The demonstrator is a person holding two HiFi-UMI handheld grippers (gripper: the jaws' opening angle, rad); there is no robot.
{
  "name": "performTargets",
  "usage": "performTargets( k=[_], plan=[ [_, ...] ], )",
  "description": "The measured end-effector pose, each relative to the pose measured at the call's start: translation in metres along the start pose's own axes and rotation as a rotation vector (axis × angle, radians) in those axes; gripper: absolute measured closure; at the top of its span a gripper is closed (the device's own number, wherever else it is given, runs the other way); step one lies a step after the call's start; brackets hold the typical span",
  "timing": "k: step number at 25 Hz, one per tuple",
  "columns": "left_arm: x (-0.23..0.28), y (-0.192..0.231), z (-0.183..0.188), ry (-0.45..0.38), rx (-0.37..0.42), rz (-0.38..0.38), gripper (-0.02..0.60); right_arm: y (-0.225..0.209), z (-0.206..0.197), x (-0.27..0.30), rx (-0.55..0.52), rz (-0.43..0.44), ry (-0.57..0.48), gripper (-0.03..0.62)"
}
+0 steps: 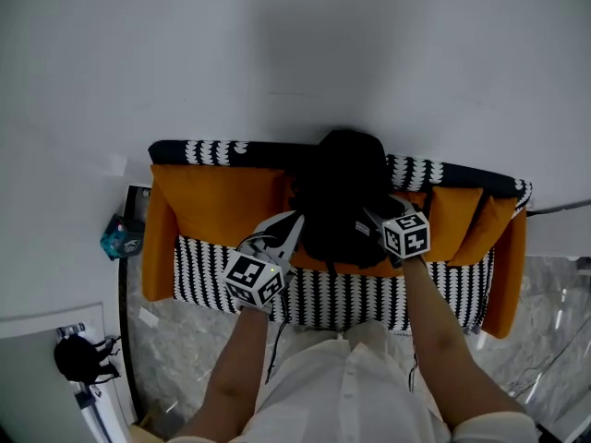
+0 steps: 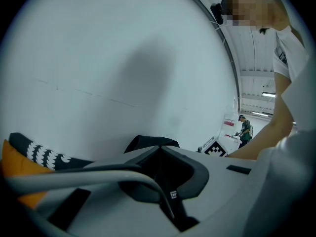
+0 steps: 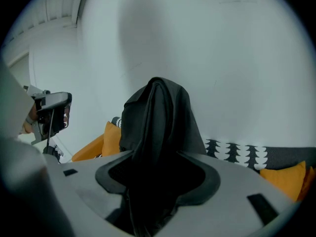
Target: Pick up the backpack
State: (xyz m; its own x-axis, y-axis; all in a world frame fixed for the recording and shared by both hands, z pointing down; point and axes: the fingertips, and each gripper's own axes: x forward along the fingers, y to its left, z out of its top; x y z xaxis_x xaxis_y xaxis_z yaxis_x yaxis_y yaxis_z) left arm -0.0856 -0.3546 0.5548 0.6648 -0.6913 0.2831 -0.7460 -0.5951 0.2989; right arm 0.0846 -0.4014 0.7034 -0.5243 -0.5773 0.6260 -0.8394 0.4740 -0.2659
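black backpack [image 1: 342, 192] on orange sofa [image 1: 212, 201]; left gripper [image 1: 280, 241] fingers pinch its grey strap [image 2: 89, 174], right gripper [image 1: 377, 221] fingers clamp fabric, sharing lift.

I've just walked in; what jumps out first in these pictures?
A black fabric backpack sits at the middle of an orange-cushioned sofa with black-and-white patterned covers, against a white wall. The left gripper and right gripper flank it, fingers closed on a strap and on its fabric.
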Motion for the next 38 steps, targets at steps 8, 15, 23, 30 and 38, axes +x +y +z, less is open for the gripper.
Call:
performTargets(
  k=[8,15,23,30,38],
  plan=[
    [0.002,0.004,-0.011,0.022,-0.014,0.002,0.557,0.0,0.002,0.014,-0.02,-0.011,0.02,0.384],
    [0.006,0.008,-0.023,0.04,-0.035,0.009,0.557,0.006,0.0,0.009,-0.062,-0.002,0.025,0.505],
    [0.02,0.015,-0.043,0.067,-0.068,-0.01,0.555,0.016,-0.01,-0.005,-0.038,0.042,0.011,0.537],
    [0.038,0.027,-0.063,0.106,-0.08,-0.014,0.555,0.022,-0.016,-0.014,-0.028,0.056,0.008,0.539],
    [0.065,0.042,-0.085,0.2,-0.044,-0.046,0.333,0.025,-0.018,-0.016,-0.029,0.058,0.014,0.539]
  ],
)
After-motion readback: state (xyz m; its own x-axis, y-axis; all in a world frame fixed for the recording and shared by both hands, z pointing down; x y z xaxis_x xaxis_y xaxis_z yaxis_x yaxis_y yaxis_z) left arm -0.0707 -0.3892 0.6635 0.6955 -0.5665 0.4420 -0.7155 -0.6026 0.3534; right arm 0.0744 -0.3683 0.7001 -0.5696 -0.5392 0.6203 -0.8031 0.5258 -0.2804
